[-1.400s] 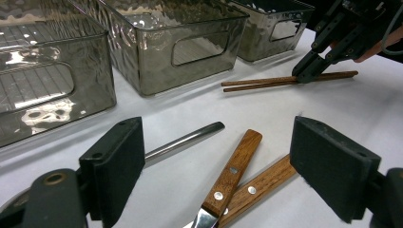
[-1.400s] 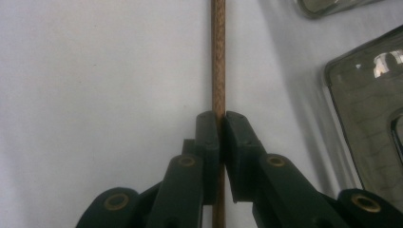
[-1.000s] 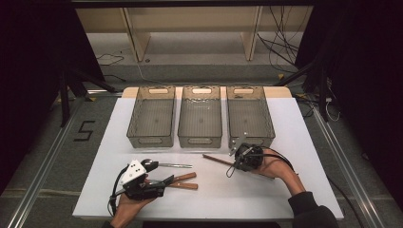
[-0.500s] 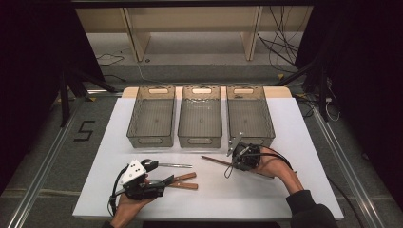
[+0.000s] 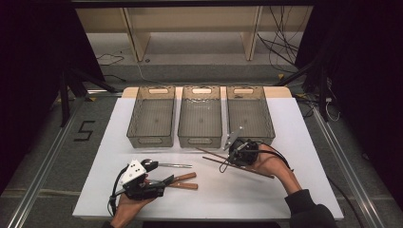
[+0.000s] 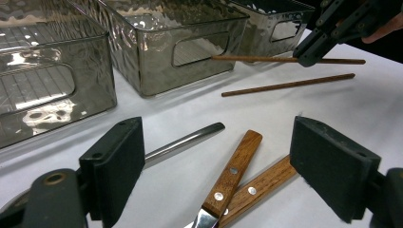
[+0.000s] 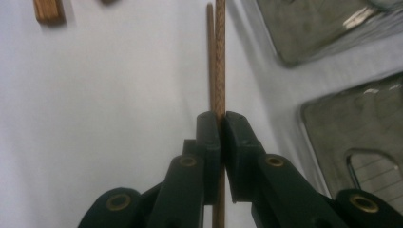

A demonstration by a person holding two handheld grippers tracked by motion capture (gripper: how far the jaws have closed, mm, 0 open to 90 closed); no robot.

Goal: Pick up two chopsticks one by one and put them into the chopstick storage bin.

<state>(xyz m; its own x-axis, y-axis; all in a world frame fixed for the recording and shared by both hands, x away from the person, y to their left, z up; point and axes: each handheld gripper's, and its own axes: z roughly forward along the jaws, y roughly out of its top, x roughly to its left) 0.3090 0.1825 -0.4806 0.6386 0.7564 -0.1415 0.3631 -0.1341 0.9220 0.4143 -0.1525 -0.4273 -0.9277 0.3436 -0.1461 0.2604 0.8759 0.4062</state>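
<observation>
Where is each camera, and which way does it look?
High view: above the table's near side, looking forward and down at three smoky clear plastic bins; both forearms show.
Left gripper view: on the left tool, facing two wooden-handled knives; its jaws stand open.
Right gripper view: on the right tool, shut on a thin brown wooden chopstick.
Shared: that chopstick appears in all three.

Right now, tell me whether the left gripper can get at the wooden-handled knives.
Probably yes: the left gripper is open, its fingers either side of the wooden-handled knives, with nothing between.
</observation>
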